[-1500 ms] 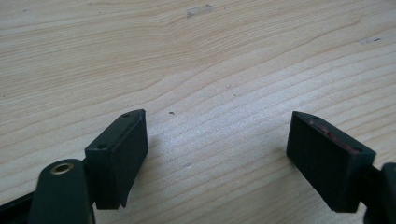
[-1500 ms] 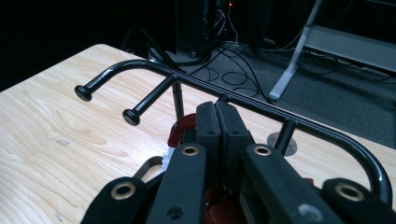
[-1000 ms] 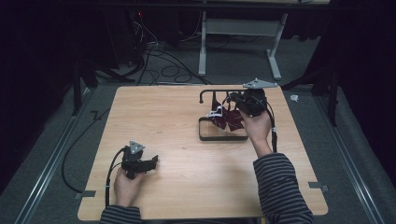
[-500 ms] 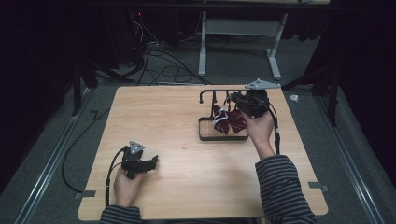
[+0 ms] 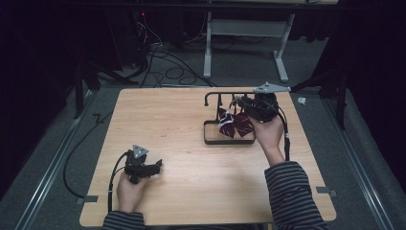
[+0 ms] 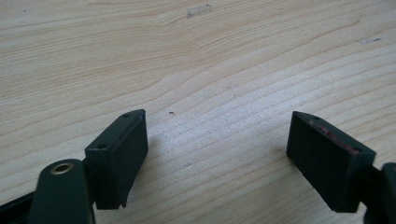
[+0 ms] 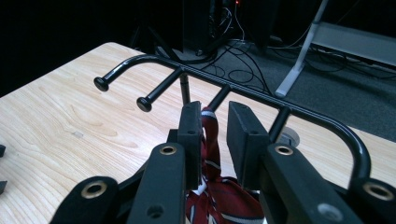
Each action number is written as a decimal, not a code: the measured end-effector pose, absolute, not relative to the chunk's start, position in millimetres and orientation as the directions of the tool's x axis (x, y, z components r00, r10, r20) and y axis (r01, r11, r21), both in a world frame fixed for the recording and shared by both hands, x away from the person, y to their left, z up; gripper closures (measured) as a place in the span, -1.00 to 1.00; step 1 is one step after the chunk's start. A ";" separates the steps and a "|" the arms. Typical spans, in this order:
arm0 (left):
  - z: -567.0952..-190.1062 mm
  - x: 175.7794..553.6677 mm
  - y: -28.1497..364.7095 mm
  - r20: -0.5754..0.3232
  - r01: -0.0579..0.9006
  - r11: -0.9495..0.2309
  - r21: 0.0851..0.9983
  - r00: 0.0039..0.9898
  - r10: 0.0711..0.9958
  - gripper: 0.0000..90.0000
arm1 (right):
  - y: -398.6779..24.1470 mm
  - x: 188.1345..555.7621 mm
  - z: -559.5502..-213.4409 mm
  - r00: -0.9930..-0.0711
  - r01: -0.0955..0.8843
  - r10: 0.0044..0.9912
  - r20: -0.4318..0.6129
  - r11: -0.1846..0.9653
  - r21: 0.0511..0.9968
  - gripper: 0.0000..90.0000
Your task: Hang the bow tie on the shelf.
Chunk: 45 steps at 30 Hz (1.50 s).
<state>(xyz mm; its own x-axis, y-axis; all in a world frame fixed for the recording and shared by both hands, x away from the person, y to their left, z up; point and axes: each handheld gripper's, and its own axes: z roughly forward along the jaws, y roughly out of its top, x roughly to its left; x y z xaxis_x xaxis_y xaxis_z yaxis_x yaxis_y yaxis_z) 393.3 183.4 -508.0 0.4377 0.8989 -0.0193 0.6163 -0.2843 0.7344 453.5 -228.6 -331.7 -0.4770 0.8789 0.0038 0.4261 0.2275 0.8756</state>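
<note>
Currently the wooden table (image 5: 191, 143) carries a black metal rack (image 5: 225, 98) w/ a shallow tray base (image 5: 210, 140), positioned toward the far right of the surface. The rack has an upper rail w/ several short pegs; in the right gripper view the rail (image 7: 261, 100) curves across the frame and the knob-tipped pegs project toward the camera.

Right gripper (image 5: 246, 106): held in the person's right hand (image 5: 268, 132) at the rack, approx. level w/ the upper rail. In the right gripper view the jaws are part-open w/ a narrow gap, and a dark red necktie w/ white stripes (image 7: 212, 154) runs up between them. The left jaw pad appears to touch the fabric; whether the jaws actually clamp it can't be confirmed from this angle. Top of the tie sits at or just under one peg. In the high view the rest of the tie (image 5: 234, 125) hangs bunched over the tray, just left of the hand.

Left gripper (image 5: 153, 167): held in the left hand (image 5: 129, 189) near the front left of the table, well apart from the rack. Left gripper view shows both jaws spread wide, nothing between them, bare wood grain below. A cable (image 5: 112, 177) trails from the unit toward the table's near edge.
</note>
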 end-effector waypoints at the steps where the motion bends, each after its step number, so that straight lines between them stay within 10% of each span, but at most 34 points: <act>1: -508.0 393.3 183.5 -0.019 0.616 -0.284 0.734 0.438 0.899 -0.53 | -229.1 453.0 -331.9 -0.475 0.430 0.880 0.011 0.221 0.876 0.71; 45: -508.2 393.3 183.4 -0.019 0.615 -0.284 0.736 0.438 0.899 -0.53 | -267.4 407.0 -338.9 -0.484 0.417 0.874 0.044 0.185 0.890 0.61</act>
<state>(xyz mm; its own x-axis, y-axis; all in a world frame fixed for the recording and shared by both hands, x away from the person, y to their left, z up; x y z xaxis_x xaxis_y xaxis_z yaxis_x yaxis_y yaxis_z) 393.3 183.4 -508.2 0.4378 0.8989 -0.0193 0.6151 -0.2838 0.7356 407.0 -267.4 -338.9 -0.4835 0.8742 0.0444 0.4165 0.1852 0.8901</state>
